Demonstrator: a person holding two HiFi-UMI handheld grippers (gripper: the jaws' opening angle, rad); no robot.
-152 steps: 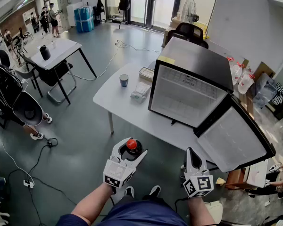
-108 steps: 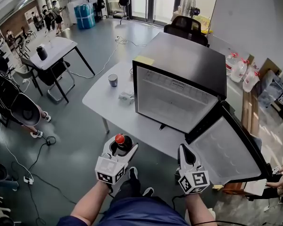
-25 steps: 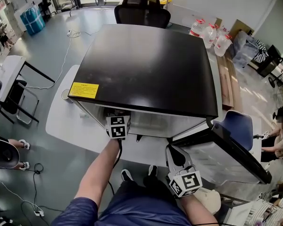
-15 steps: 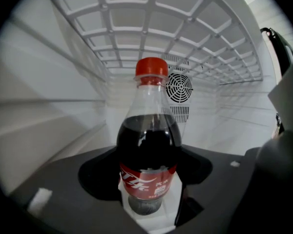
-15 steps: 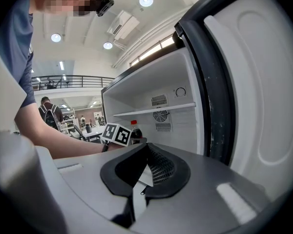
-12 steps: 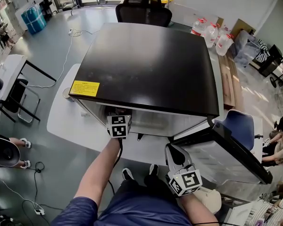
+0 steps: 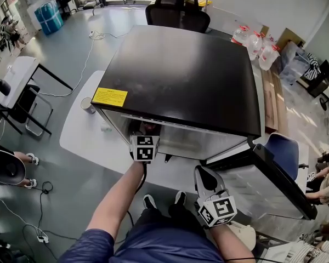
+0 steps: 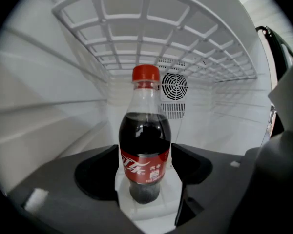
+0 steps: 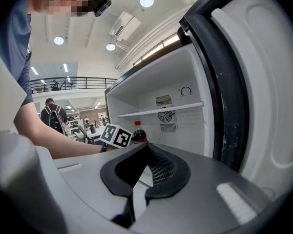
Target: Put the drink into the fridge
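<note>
A cola bottle (image 8: 144,145) with a red cap and red label stands upright inside the white fridge (image 8: 78,106), below its wire shelf (image 8: 151,33). My left gripper (image 8: 144,173) reaches into the fridge, shut on the bottle, with a dark pad on each side at label height. In the head view only the left gripper (image 7: 146,133) and its marker cube show under the black fridge top (image 7: 181,75). The right gripper view shows the bottle (image 9: 139,132) beside that cube (image 9: 116,135). My right gripper (image 7: 204,175) hangs shut and empty in front of the open door (image 7: 268,174).
The fridge stands on a white table (image 7: 82,136) with a cup (image 7: 86,104) at its left. Behind it are an office chair (image 7: 178,10) and water jugs (image 7: 257,43). A blue chair (image 7: 282,149) sits past the door. A fan grille (image 8: 175,84) marks the fridge's back wall.
Earlier I carried the bottle toward the open fridge; now my left gripper is inside with it. Over the last second the view shifted slightly; the right gripper stayed low and shut.
</note>
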